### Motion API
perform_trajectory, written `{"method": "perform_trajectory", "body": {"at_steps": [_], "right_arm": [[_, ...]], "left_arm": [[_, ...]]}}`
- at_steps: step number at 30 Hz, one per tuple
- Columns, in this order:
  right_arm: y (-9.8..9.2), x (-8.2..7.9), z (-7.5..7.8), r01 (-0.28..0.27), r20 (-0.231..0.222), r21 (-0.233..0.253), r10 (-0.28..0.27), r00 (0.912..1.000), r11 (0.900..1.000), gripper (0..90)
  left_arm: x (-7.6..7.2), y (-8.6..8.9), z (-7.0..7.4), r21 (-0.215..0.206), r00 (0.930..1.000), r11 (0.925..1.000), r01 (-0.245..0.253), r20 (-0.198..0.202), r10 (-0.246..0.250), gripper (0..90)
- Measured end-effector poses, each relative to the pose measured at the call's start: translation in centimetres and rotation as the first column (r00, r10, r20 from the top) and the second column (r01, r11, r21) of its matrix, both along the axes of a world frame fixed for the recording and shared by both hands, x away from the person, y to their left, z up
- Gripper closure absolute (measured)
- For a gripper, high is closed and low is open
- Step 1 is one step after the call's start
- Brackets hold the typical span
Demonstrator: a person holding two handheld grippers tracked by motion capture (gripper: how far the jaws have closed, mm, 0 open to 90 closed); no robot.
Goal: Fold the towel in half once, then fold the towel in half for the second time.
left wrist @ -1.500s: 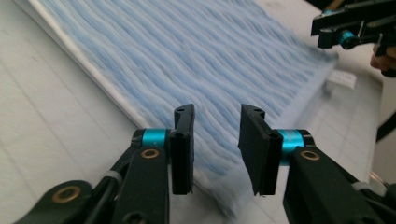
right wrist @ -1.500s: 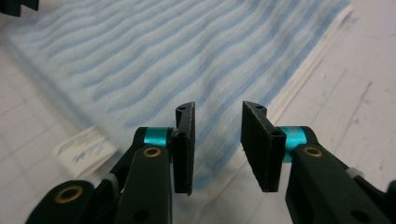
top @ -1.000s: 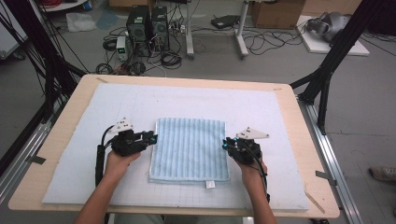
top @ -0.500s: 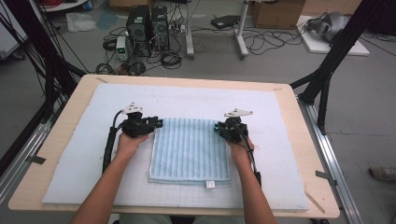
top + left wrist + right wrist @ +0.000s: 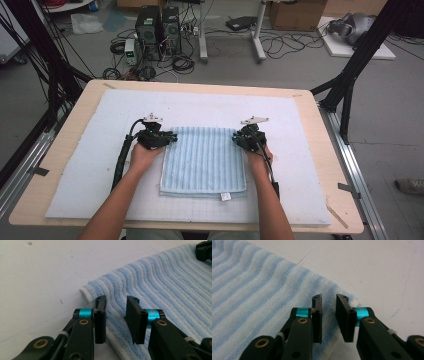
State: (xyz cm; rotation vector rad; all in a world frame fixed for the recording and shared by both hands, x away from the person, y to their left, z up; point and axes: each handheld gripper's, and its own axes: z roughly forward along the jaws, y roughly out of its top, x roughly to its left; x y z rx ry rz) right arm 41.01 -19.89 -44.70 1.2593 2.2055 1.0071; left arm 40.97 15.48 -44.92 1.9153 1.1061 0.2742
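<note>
1. One fold is judged done: the striped towel lies doubled on the white mat of the desk.
2. Both far corners are approached; the left gripper and right gripper are held apart, nothing clamped.
3. Grasping and further folding are left.

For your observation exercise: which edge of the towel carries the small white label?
The near edge of the towel, closest to the person; the label sits toward its right end.
</note>
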Motion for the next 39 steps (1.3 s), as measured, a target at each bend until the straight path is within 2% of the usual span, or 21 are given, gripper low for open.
{"method": "perform_trajectory", "body": {"at_steps": [1,3,7,8,10,12,13,14,15,18,22,29,39], "right_arm": [[-0.1,-0.1,0.1,0.003,0.001,0.006,-0.003,1.0,1.0,68.7],[-0.7,-0.4,0.6,0.005,0.004,0.055,-0.005,1.0,0.998,59.0],[-1.9,-1.6,2.2,-0.014,0.058,0.085,0.009,0.9983,0.996,44.6],[-2.2,-1.9,2.7,-0.022,0.073,0.086,0.016,0.9972,0.996,39.8],[-2.8,-2.7,3.4,-0.041,0.084,0.089,0.034,0.9959,0.995,27.5],[-3.5,-3.6,4.1,-0.04,0.093,0.073,0.033,0.9951,0.997,16.2],[-4.0,-4.1,4.4,-0.048,0.094,0.07,0.041,0.9947,0.996,11.1],[-4.2,-4.4,4.6,-0.052,0.101,0.071,0.045,0.9938,0.996,10.5],[-4.7,-4.9,4.8,-0.067,0.129,0.068,0.058,0.99,0.995,10.5],[-5.9,-6.0,5.0,-0.099,0.173,0.052,0.089,0.9809,0.994,10.0],[-7.0,-6.4,4.5,-0.085,0.178,0.094,0.067,0.9817,0.992,9.9],[-7.4,-6.5,4.4,-0.084,0.158,0.135,0.062,0.9855,0.987,9.9],[-7.4,-6.5,4.4,-0.068,0.149,0.135,0.047,0.9877,0.989,9.9]], "left_arm": [[0.0,0.1,0.1,-0.017,1.0,0.9999,0.004,-0.004,-0.004,66.1],[-0.3,0.5,0.3,-0.049,0.9996,0.9987,0.017,0.023,-0.016,55.8],[-1.2,1.5,1.2,-0.139,0.9948,0.99,0.022,0.101,-0.008,34.9],[-1.5,1.8,1.5,-0.171,0.9916,0.9846,0.038,0.128,-0.016,29.3],[-2.0,2.3,1.8,-0.207,0.9893,0.9772,0.048,0.145,-0.018,17.3],[-2.4,2.9,2.3,-0.249,0.9859,0.9659,0.07,0.165,-0.029,14.8],[-2.6,3.1,2.5,-0.255,0.9841,0.9641,0.073,0.175,-0.028,14.8],[-2.8,3.4,2.8,-0.269,0.982,0.9599,0.079,0.187,-0.028,14.8],[-3.0,3.6,3.0,-0.279,0.9791,0.9567,0.085,0.201,-0.028,14.8],[-3.5,4.2,3.5,-0.276,0.9749,0.9559,0.101,0.219,-0.04,15.0],[-3.9,4.6,3.7,-0.256,0.9708,0.9612,0.101,0.237,-0.039,15.5],[-4.2,4.9,3.9,-0.241,0.972,0.9664,0.09,0.233,-0.032,15.6],[-4.0,4.7,4.3,-0.233,0.9714,0.969,0.081,0.236,-0.024,15.6]]}}
